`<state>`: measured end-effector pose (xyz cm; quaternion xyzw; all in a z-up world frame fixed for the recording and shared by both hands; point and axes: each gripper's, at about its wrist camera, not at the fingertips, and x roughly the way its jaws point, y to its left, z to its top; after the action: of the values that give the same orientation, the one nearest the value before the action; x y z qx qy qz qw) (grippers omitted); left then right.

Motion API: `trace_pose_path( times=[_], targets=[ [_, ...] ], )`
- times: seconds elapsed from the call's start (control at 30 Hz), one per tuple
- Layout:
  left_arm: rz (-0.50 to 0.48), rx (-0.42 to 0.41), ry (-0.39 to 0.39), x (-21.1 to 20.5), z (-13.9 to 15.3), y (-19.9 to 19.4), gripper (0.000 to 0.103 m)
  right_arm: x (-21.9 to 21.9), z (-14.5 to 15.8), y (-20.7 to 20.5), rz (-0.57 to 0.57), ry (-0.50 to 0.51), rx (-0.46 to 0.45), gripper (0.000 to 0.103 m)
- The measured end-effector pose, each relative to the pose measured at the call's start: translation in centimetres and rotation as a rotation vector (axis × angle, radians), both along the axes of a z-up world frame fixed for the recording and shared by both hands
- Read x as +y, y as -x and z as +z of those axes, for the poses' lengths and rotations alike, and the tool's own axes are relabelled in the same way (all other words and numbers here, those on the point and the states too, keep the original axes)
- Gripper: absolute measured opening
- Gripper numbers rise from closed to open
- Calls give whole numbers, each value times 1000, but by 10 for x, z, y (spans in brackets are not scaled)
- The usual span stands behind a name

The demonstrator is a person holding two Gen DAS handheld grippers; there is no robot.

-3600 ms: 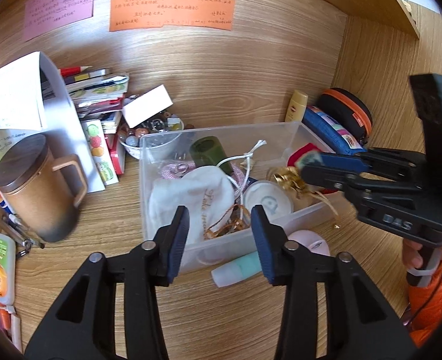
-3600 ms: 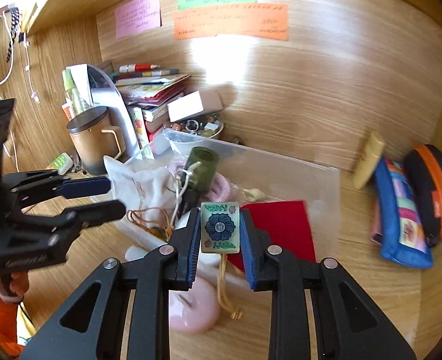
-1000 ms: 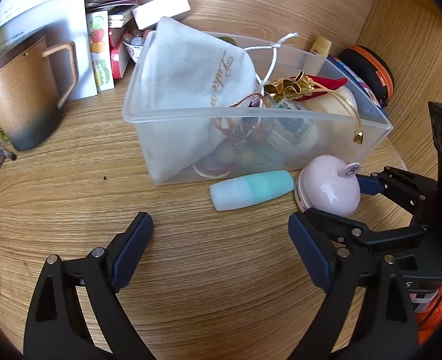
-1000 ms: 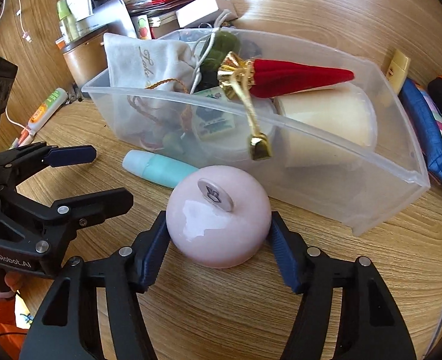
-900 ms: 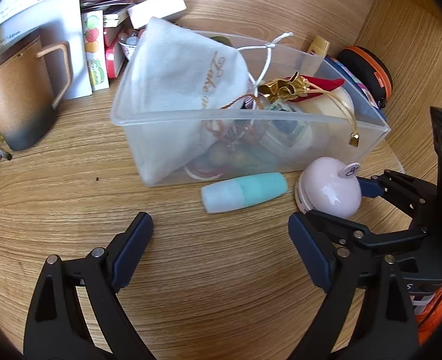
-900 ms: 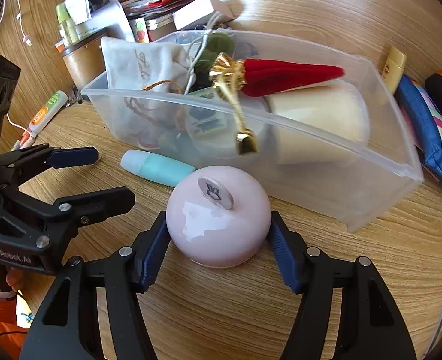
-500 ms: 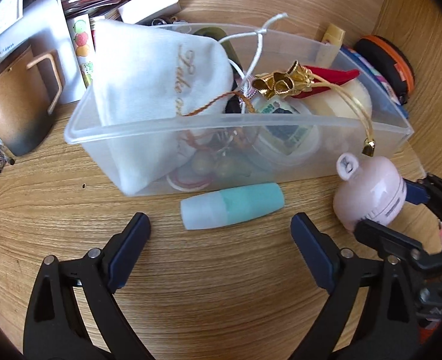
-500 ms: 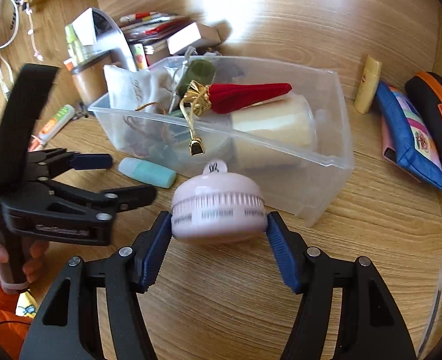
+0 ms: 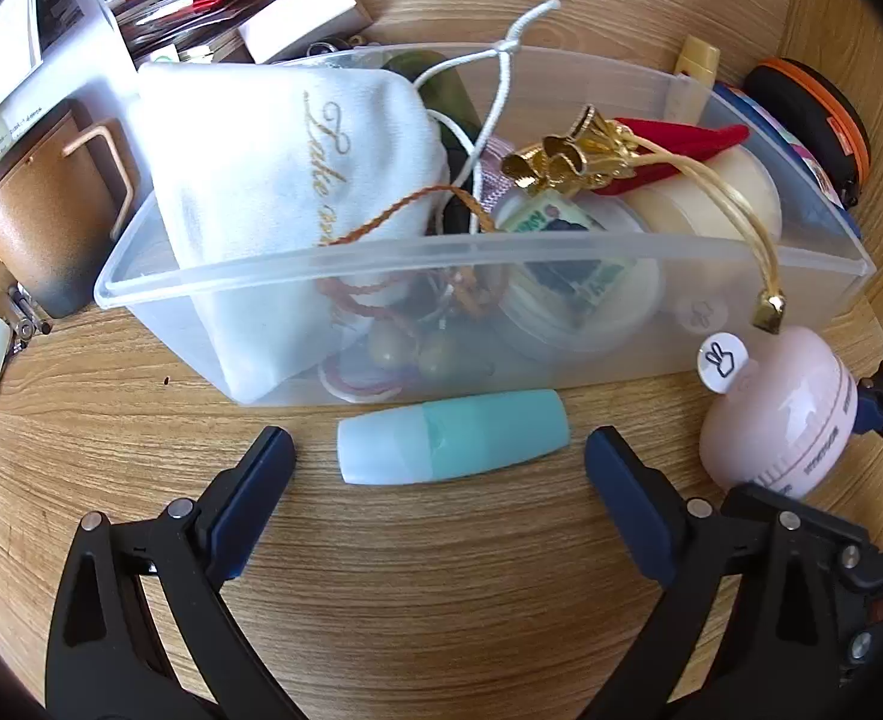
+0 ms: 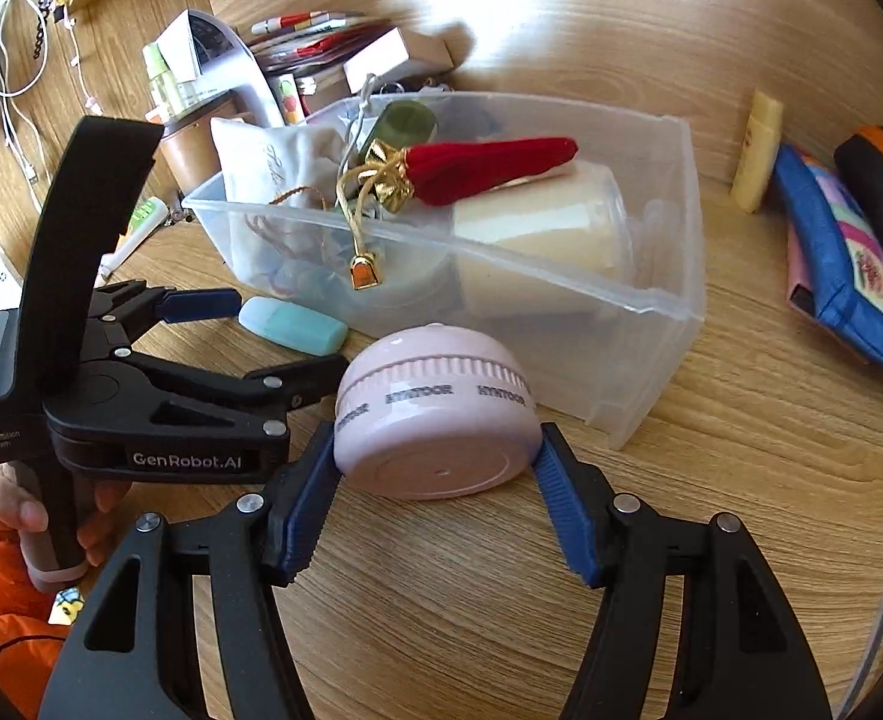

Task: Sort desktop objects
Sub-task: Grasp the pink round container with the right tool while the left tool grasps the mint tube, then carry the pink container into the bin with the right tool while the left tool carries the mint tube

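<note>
In the left wrist view, the left gripper [image 9: 438, 468] was held spread wide, grasping nothing, with the teal tube [image 9: 452, 437] lying on the desk [image 9: 429, 588] between its fingers, just beside the front wall of the clear bin [image 9: 483, 255]. A closing move could have pushed the tube against that wall, since little room was left behind it. A gold tassel [image 9: 766, 311] was seen hanging over the bin's rim.

In the right wrist view, the pink round timer [image 10: 435, 411] was clamped between the right gripper's [image 10: 435, 468] blue pads, tilted and lifted just before the bin. A slip was judged possible on its smooth curved sides. The bin looked crowded; free space seemed left only near its right end, and the tassel could have been snagged.
</note>
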<state>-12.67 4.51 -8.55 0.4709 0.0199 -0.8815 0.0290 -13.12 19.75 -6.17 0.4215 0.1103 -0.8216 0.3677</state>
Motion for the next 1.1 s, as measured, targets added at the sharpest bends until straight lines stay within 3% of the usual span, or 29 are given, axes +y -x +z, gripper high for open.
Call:
trace_pose_path(
  times=[0.3,0.47,0.73,1.1],
  targets=[
    [2,33,2,-5,-1,-2,97,-8,-5,3,-5,-2,0,60],
    [-4,41,3,-4,1,-3,91,-7,-4,2,-4,-1,12,60],
    [4,61,0,2,5,6,73,-6,1,-3,-1,15,35,60],
    [-14,81,-37,-1,9,-5,73,0,10,-5,-14,38,53,60]
  ],
)
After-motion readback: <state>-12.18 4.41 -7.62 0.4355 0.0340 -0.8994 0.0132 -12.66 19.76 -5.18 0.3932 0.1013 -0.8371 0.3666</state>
